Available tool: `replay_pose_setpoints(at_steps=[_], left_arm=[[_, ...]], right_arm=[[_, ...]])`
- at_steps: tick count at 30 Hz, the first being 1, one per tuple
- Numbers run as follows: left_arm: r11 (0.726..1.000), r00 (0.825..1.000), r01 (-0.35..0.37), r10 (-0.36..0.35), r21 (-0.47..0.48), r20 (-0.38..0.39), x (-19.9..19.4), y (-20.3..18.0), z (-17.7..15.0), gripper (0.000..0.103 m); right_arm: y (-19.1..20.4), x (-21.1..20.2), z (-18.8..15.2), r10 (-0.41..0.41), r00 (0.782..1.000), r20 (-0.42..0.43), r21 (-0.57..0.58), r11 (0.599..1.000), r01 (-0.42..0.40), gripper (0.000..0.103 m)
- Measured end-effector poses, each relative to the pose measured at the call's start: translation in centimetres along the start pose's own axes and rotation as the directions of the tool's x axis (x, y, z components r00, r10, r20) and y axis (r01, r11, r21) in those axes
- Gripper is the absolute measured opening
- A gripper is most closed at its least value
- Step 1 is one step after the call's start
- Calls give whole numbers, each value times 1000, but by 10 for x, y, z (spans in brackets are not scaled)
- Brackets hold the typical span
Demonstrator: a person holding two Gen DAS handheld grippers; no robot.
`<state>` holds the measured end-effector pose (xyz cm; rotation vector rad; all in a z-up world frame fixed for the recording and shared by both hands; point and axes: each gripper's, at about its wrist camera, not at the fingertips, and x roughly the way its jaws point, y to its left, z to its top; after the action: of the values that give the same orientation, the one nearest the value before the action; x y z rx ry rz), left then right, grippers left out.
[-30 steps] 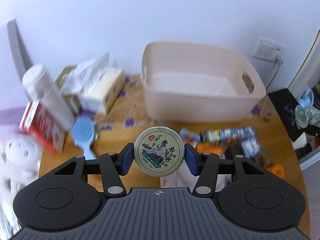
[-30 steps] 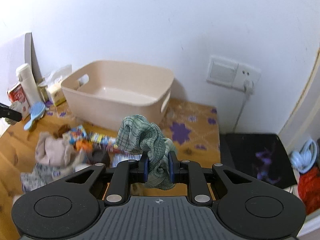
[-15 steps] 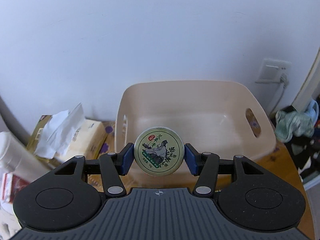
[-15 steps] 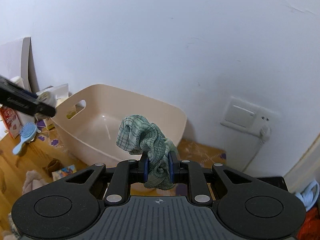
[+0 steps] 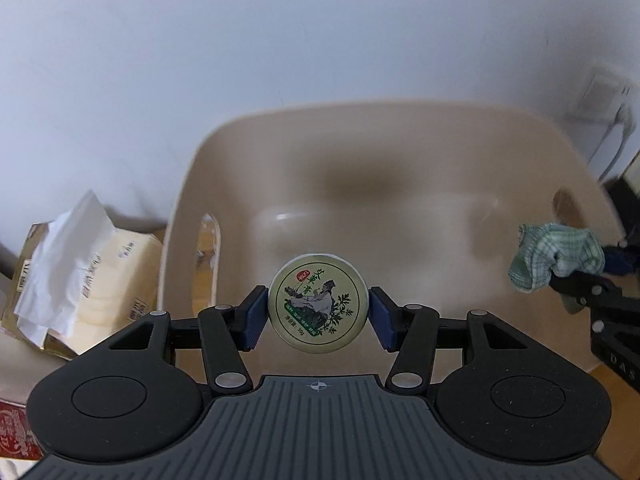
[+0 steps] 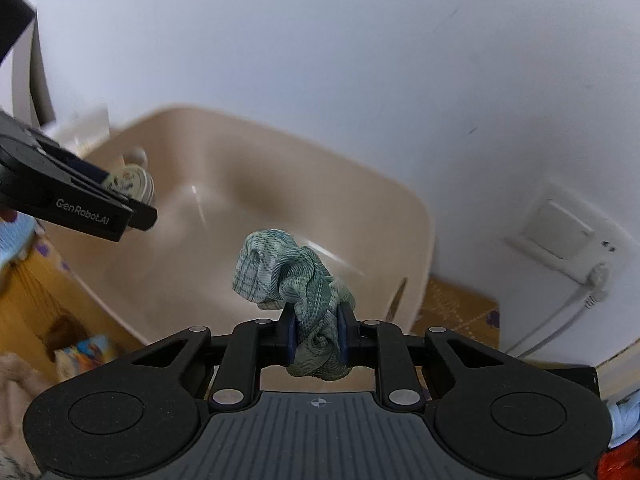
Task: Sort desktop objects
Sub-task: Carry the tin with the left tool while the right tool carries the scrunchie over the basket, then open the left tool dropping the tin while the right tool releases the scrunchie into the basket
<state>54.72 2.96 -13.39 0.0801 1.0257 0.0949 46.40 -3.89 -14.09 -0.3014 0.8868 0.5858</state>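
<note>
One tissue pack (image 5: 116,268) lies left of the left gripper (image 5: 318,316), which clamps one round tin (image 5: 318,304) above one beige bin (image 5: 400,152). To its right, the right gripper (image 6: 318,336) pinches one green cloth (image 6: 292,276) over the same bin.
</note>
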Motion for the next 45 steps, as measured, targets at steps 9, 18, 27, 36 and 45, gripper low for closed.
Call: replay_pose_setpoints(at_steps=[9,18,27,36,45], left_arm=[[996,988,2,12,92,-155,29,-8,-16,55],[997,975,30,-13,75,-221,27,-8,-32,55],[996,965,55,-36,68,-261,14,-11,-56,55],[997,958,64,-48,48,-282,-1,-13,-87,56],[996,954,83,-76,14,-289,-16,-11,-111,56]], right_arm=[[3,35,16,-1,984,-179,-94,995,-16,24],[1,43,18,25,956,-294,-142,987,-70,24],[-1,39,14,60,933,-355,-151,981,-121,26],[-3,26,5,96,910,-402,-128,979,-159,26],[4,27,1,104,905,-412,-131,976,-171,32]])
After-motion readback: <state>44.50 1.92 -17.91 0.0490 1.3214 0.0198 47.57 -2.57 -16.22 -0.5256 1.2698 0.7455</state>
